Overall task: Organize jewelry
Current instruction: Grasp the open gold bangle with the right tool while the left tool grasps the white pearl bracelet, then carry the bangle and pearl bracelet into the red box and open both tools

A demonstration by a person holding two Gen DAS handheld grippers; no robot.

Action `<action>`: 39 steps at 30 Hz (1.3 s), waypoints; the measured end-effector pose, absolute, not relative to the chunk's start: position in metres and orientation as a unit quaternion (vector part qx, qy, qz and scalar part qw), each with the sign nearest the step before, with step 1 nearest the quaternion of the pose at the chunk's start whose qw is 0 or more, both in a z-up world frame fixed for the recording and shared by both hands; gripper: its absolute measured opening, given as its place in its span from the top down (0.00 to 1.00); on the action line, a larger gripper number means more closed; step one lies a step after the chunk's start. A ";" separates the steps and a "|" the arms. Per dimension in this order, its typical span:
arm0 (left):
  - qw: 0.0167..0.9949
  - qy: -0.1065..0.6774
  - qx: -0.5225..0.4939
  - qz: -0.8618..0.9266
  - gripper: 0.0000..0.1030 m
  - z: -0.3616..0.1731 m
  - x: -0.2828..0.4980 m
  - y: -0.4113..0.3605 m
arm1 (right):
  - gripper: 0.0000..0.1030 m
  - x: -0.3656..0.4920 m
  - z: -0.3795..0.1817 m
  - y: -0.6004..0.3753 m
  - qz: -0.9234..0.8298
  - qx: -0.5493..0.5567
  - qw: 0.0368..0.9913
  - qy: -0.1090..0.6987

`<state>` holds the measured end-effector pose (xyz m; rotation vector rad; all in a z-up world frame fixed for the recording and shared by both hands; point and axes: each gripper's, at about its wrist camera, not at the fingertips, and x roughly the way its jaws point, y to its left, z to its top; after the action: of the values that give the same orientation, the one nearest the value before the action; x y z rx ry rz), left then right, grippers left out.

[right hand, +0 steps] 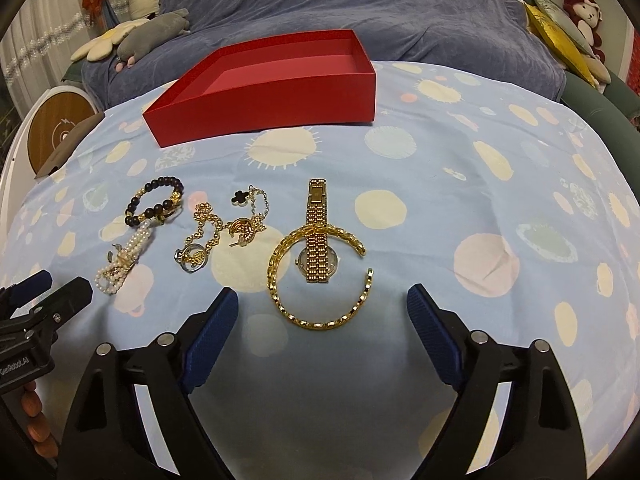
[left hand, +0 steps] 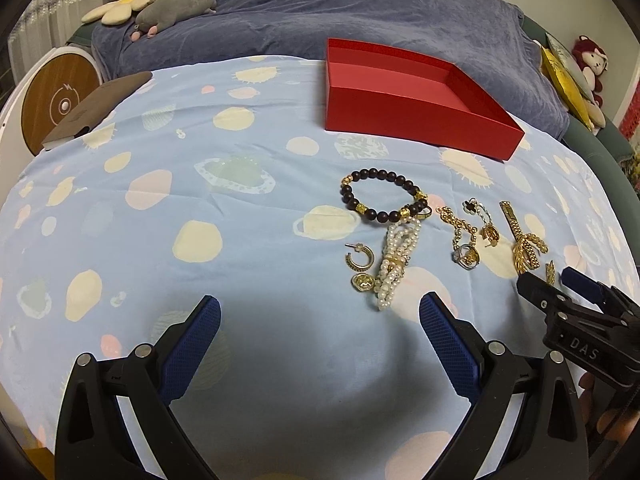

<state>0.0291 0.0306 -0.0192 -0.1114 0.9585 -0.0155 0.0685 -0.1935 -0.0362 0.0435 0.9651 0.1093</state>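
Note:
Jewelry lies on a planet-print cloth in front of an open red box (left hand: pixel 400 120) (right hand: pixel 272 96). My right gripper (right hand: pixel 323 294) is open low over a gold bangle (right hand: pixel 320 325). The bangle's near arc lies between the fingers, and the pads do not touch it. A gold watch (right hand: pixel 318 248) rests across the bangle. To its left are a gold chain with a ring (right hand: pixel 200 236), a pearl bracelet (right hand: pixel 124 260) and a dark bead bracelet (right hand: pixel 136 200). My left gripper (left hand: pixel 320 304) stands open and holds nothing, just short of the pearl bracelet (left hand: pixel 394 264) and a gold hoop earring (left hand: pixel 358 260).
A crumpled blue blanket (left hand: pixel 360 12) and plush toys (left hand: pixel 176 8) lie behind the box. A brown flat case (left hand: pixel 96 108) and a round wooden-faced device (left hand: pixel 56 104) sit at the far left. The right gripper (left hand: pixel 550 278) shows at the left view's right edge.

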 end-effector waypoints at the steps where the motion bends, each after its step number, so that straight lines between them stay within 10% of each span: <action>1: 0.886 0.461 -0.052 -0.011 0.06 -0.020 0.029 0.029 | 0.28 0.071 -0.038 -0.194 0.052 0.022 0.883 0.466; 9: 0.891 0.453 -0.032 -0.024 0.06 -0.019 0.033 0.016 | 0.48 0.073 -0.036 -0.193 0.056 0.014 0.888 0.455; 22: 0.900 0.434 -0.021 -0.037 0.06 -0.015 0.039 0.007 | 0.48 0.057 -0.023 -0.201 0.071 0.035 0.892 0.445; 35: 0.890 0.449 -0.009 -0.082 0.87 -0.028 0.047 -0.010 | 0.48 0.050 -0.019 -0.206 0.076 0.043 0.890 0.447; 39: 0.893 0.441 -0.009 -0.094 0.90 -0.022 0.041 -0.013 | 0.48 0.048 -0.016 -0.208 0.077 0.045 0.892 0.444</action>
<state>0.0411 -0.0127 -0.0222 -0.0177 0.9151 -0.1941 0.0483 -0.2076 -0.0156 0.0936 0.9205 0.1602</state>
